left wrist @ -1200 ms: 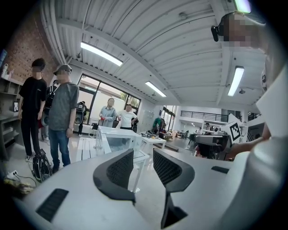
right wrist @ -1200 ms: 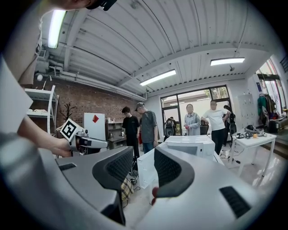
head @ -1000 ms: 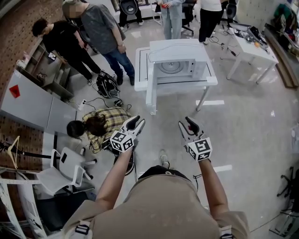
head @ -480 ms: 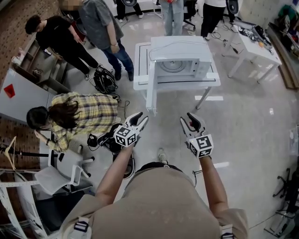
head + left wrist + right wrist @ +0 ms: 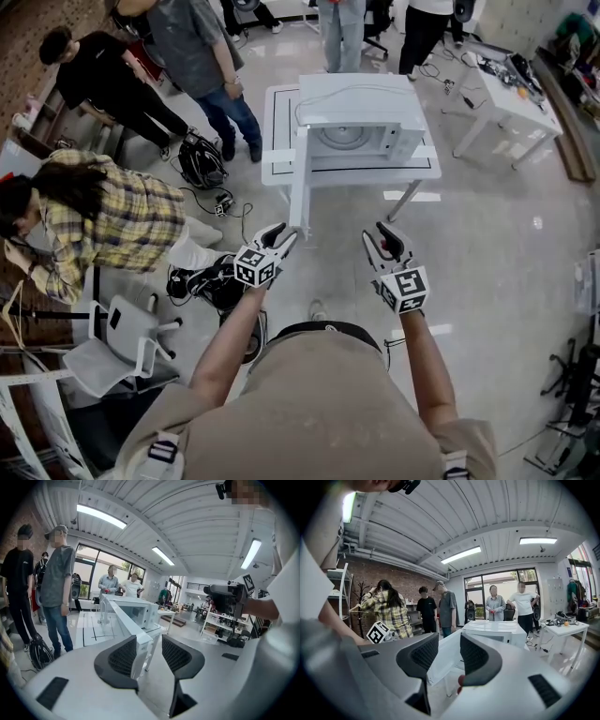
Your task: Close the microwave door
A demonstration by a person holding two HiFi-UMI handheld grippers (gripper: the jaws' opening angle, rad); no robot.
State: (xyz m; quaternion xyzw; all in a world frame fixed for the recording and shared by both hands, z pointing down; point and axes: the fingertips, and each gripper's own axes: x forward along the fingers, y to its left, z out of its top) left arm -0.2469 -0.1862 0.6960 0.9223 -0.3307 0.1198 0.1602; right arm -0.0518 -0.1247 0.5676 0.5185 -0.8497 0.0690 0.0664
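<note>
Two empty grippers face the microwave [image 5: 361, 117], and the microwave door [image 5: 300, 183] juts edge-on from its left front corner straight at the left gripper [image 5: 284, 234], jaws just opening wide, nearer than the right gripper [image 5: 382, 242], jaws also apart.

Microwave [image 5: 361, 117] on table [image 5: 281, 161] at 12 o'clock; microwave door [image 5: 302, 183] swung out toward 6 o'clock; left gripper [image 5: 284, 234] just beside door's near end; right gripper [image 5: 380, 239] apart at 3 o'clock; bending person [image 5: 103, 220] at 9 o'clock; chair [image 5: 122, 337] at 8 o'clock.
</note>
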